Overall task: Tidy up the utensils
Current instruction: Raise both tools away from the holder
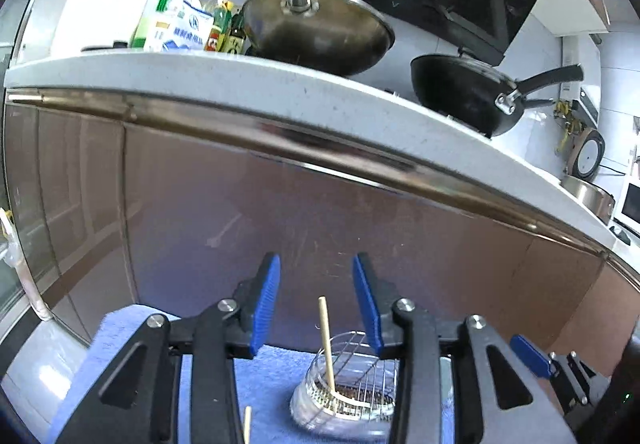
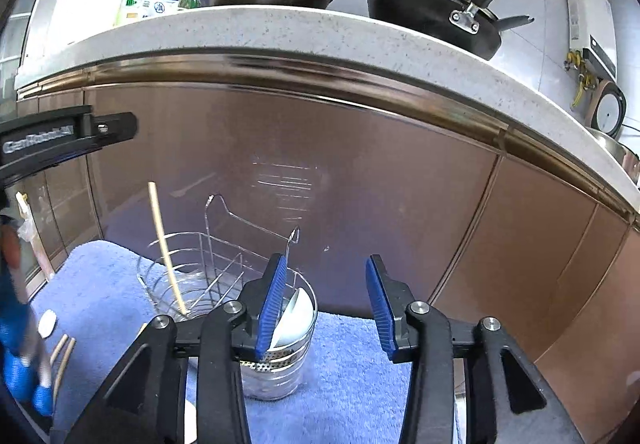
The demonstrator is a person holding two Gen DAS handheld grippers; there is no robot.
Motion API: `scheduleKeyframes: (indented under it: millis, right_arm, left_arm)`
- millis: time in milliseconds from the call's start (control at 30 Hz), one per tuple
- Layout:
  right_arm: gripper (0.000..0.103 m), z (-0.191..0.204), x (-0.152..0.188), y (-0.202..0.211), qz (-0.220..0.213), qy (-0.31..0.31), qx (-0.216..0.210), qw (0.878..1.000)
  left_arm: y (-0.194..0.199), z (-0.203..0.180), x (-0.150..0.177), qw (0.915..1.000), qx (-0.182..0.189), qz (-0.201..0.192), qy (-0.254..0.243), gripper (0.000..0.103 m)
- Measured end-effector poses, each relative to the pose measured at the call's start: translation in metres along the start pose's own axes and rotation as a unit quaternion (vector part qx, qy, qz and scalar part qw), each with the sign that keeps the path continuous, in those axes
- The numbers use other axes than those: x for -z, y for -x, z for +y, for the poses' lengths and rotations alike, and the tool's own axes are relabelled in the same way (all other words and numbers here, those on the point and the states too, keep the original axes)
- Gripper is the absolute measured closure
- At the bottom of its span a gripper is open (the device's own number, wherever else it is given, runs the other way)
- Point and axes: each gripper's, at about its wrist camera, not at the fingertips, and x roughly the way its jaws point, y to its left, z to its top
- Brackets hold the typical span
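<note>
The wire utensil rack [image 2: 224, 276] stands on a blue towel [image 2: 352, 372] at the foot of a brown cabinet front [image 2: 360, 172], well below the overhanging white counter edge [image 2: 320, 32]. In the rack's left compartment one chopstick [image 2: 166, 248] leans, its tip rising above the wire rim; in the right compartment sits a white spoon [image 2: 298, 318]. Left of the rack, loose chopsticks [image 2: 63, 354] lie on the towel, near what may be another spoon [image 2: 47, 323], too blurred to be sure. The right gripper [image 2: 326, 308] hangs just in front of the rack, jaws parted moderately, nothing between them. The left gripper [image 1: 316, 300] hovers over the rack's left side, also half parted and empty. Right of the rack the towel is bare.
</note>
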Motion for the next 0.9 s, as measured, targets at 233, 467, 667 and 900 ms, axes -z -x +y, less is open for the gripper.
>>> scheduleKeyframes:
  millis: [233, 467, 667, 900]
  right_arm:
    - [0.062, -0.008, -0.013, 0.059, -0.023, -0.008, 0.005, 1.0]
    - [0.062, -0.012, -0.015, 0.126, -0.039, -0.015, -0.008, 0.999]
    - [0.062, -0.008, -0.013, 0.179, -0.051, -0.002, -0.026, 0.998]
    - [0.062, -0.006, -0.011, 0.218, -0.047, 0.004, -0.055, 0.997]
  left_arm:
    - [0.068, 0.014, -0.021, 0.9999, -0.009, -0.001, -0.012, 0.066]
    - [0.136, 0.04, -0.03, 0.9989, -0.01, 0.044, -0.014, 0.066]
    - [0.181, 0.06, -0.026, 0.9952, 0.003, 0.094, -0.028, 0.066]
    - [0.21, 0.071, -0.017, 0.9887, 0.029, 0.144, -0.031, 0.066]
